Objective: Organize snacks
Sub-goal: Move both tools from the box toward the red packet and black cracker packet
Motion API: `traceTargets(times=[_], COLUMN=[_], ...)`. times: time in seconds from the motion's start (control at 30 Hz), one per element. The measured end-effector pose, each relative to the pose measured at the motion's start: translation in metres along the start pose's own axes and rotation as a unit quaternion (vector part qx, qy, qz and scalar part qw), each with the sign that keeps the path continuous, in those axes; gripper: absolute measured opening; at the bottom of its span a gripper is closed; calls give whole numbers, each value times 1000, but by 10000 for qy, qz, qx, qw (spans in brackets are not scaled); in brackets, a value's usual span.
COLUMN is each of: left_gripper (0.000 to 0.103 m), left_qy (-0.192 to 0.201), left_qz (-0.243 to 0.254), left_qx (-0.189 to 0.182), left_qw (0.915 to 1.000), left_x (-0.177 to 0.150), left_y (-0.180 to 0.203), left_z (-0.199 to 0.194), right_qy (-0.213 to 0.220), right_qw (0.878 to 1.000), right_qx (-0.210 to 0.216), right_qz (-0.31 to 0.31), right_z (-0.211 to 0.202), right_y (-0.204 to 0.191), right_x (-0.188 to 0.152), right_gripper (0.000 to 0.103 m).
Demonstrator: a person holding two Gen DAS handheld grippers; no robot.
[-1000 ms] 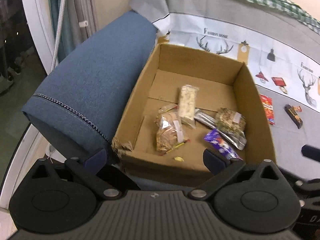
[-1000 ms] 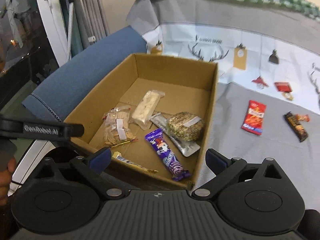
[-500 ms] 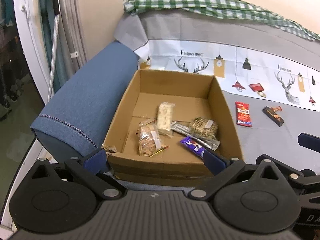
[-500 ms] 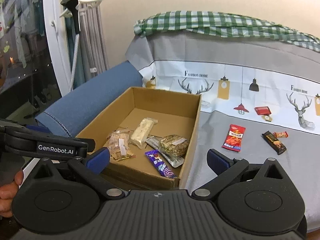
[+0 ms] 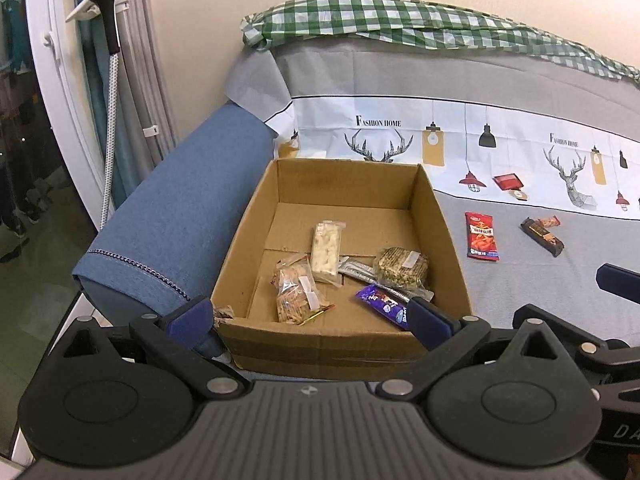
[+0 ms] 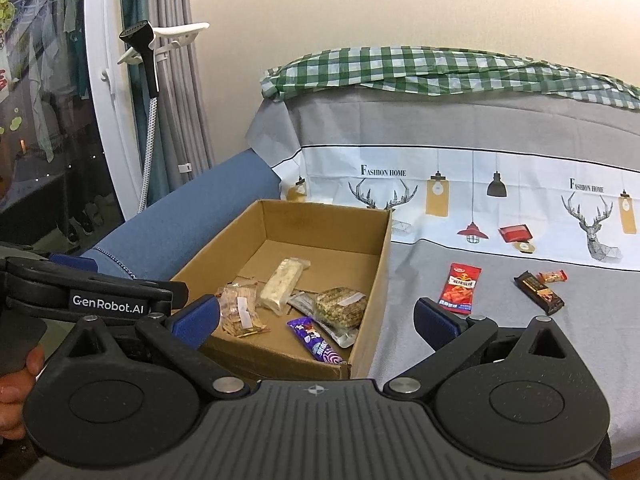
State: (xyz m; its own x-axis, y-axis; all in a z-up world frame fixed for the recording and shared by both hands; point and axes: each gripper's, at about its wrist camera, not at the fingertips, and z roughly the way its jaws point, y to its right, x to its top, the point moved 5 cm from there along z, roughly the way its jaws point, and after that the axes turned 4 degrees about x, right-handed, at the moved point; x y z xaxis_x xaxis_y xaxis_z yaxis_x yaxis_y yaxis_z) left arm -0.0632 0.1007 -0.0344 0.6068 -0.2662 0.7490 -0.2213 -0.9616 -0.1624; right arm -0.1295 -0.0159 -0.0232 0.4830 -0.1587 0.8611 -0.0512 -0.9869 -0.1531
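While both hand-held grippers [image 5: 308, 316] [image 6: 316, 318] gape empty, cardboard box [image 5: 448, 240] just ahead, red snack packet [image 6: 460, 288] right.

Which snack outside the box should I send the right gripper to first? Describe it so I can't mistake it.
Start at the cardboard box on the grey sofa cover. Just right of its wall, alone on the fabric, lies the red flat packet, probably the easiest first pick. The dark brown bar and small orange candy sit further right, touching each other; only the packet is red with a blue bottom strip.
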Motion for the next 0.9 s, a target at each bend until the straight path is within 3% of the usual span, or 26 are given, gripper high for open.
traceTargets(times=[0.2,0.37,0.63,0.9], left_gripper=[103,103,103,103], left_qy=[-70,-264,-830,-1309], left_qz=[280,411,728,1322], left_qx=[-90,-506,-1191,-1580], left_qw=[9995,9975,9867,9698], left_x=[16,45,89,108], left_y=[20,59,161,275], left_z=[12,34,97,186], right_qy=[153,302,291,-9], right_qw=[9995,9950,9775,9641], right_qx=[-227,-728,-1773,-2211], right_qz=[129,620,1109,1473], right_z=[0,0,19,72], right_y=[19,68,177,284], right_x=[5,10,9,-4], right_gripper=[102,102,102,102])
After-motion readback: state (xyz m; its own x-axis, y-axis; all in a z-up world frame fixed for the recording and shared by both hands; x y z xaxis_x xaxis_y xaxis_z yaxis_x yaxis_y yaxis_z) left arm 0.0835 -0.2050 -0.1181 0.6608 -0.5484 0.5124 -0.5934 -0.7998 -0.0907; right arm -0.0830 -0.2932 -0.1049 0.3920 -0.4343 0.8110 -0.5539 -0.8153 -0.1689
